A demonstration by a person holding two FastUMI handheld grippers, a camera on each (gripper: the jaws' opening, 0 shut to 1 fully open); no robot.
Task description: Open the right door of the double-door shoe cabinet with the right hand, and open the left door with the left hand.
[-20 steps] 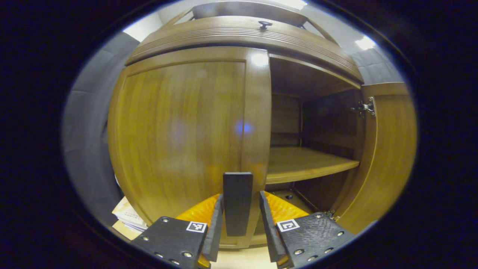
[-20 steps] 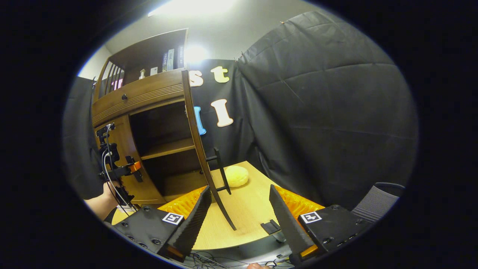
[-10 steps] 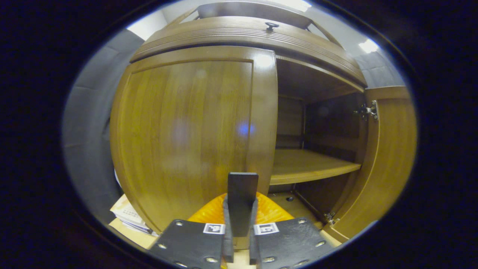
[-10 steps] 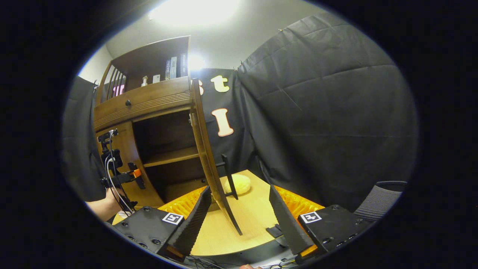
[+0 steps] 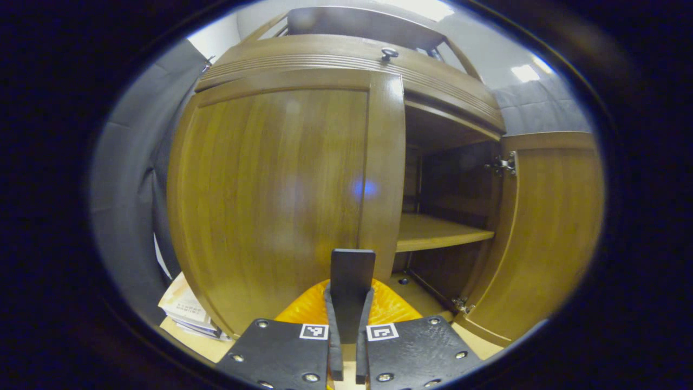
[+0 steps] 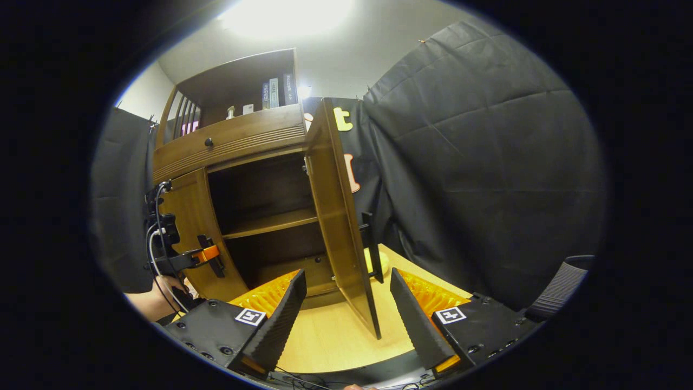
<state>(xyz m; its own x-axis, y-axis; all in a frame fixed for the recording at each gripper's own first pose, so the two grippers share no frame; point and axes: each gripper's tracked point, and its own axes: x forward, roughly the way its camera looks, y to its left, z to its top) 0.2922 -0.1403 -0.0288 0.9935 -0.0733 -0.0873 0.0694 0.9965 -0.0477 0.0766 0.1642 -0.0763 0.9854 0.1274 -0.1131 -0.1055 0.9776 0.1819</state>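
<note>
The wooden shoe cabinet (image 5: 346,54) stands right before me in the left gripper view. Its left door (image 5: 270,189) looks flat against the cabinet front. My left gripper (image 5: 349,292) is shut on that door's dark upright handle (image 5: 352,271). The right door (image 5: 552,227) stands swung wide open, baring an inner shelf (image 5: 438,230). In the right gripper view the open right door (image 6: 338,216) leans out between my fingers, its handle (image 6: 368,244) on its far side. My right gripper (image 6: 347,275) is open and holds nothing. The left gripper (image 6: 208,254) and a hand (image 6: 154,300) sit at the left door (image 6: 187,227).
The cabinet stands on a light wooden table (image 6: 325,336). A yellow round thing (image 6: 383,262) lies behind the right door. Papers (image 5: 184,309) lie at the cabinet's lower left. Books (image 6: 276,92) stand on the top shelf. Black cloth (image 6: 476,162) hangs to the right.
The left gripper's fingers have closed on the left door's handle. The right gripper view has shifted, so the open right door now shows its inner face rather than its edge.
</note>
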